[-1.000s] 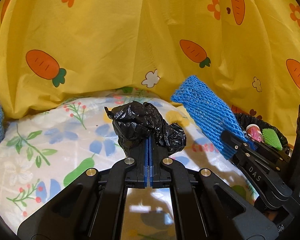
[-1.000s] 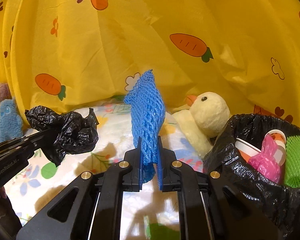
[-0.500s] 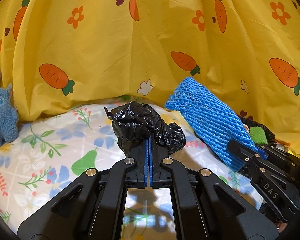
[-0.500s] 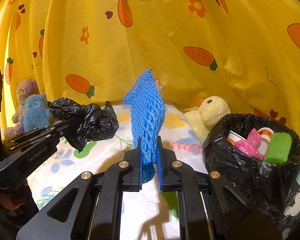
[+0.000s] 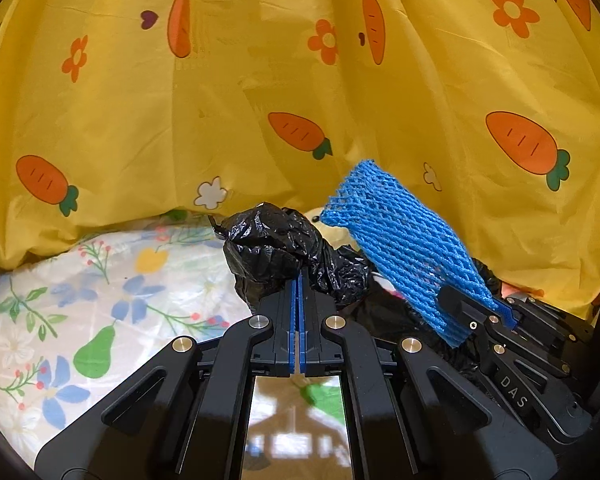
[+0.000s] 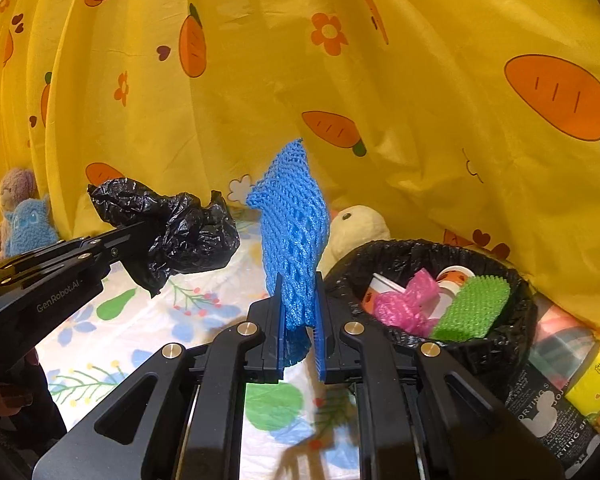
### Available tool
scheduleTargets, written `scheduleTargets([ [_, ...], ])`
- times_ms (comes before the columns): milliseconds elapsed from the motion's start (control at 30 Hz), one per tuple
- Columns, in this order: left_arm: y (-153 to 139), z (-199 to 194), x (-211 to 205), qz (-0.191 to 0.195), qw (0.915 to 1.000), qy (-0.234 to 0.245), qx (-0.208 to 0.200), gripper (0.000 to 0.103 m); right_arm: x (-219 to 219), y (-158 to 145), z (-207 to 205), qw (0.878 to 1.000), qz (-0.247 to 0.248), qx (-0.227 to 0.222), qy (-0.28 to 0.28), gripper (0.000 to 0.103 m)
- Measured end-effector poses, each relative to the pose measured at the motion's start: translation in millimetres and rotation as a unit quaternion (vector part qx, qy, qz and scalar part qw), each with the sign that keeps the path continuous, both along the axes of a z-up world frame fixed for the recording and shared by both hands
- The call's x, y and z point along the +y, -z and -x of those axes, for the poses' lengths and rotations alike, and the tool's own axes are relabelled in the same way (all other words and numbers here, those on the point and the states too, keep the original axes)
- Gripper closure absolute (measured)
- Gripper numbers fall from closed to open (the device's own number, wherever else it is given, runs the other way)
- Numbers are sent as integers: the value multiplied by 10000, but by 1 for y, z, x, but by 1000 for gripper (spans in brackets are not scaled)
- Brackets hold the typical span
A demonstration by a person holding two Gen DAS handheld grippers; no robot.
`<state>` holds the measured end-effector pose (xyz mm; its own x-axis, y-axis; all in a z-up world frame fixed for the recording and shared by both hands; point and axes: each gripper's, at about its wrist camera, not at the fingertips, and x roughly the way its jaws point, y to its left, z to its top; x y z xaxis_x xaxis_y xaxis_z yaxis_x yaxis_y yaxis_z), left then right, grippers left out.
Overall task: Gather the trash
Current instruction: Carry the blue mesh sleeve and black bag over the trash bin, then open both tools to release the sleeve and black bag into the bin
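Our right tongs (image 6: 298,312) grip blue netting (image 6: 292,236), left tongs (image 5: 299,300) pinch a black bag (image 5: 276,252); we swing both right, over the bin (image 6: 496,340), before releasing.

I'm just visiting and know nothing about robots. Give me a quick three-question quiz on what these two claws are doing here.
1. True or false: the left gripper is shut on the crumpled black plastic bag.
2. What does the right gripper hold?
A. pink wrapper
B. blue foam net sleeve
C. paper cup
3. Fill in: the black-lined trash bin holds a ____ foam net.

Key: 1 true; 2 B; 3 green.
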<state>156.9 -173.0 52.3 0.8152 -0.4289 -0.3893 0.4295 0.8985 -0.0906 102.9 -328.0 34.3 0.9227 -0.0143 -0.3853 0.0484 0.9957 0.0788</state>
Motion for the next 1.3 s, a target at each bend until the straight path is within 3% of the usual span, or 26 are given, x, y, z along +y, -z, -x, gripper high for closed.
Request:
scheduleTargets([
  [367,5,-21,-71,69,9978,643,112,103,-66,5,-2,9960,51,-2,895,91],
  [733,22,-50,-130,104,9927,1104,466,103,-106,19,-13,9921,-42,175,1244,91],
  [900,36,-64,-142,80,9908,1175,662,103,-111,25,-19,9922,-23,246,1222,91],
  [1167,47,-75,-139,364,9847,1434,923,102,-114,32,-24,9925,-94,329,1177,87],
  [1233,48,-75,-135,461,9835,1471,946,99,-114,32,-24,9927,-102,317,1161,81],
  [1300,49,-75,-131,487,9832,1490,939,89,-114,33,-25,9930,-107,309,1131,74],
])
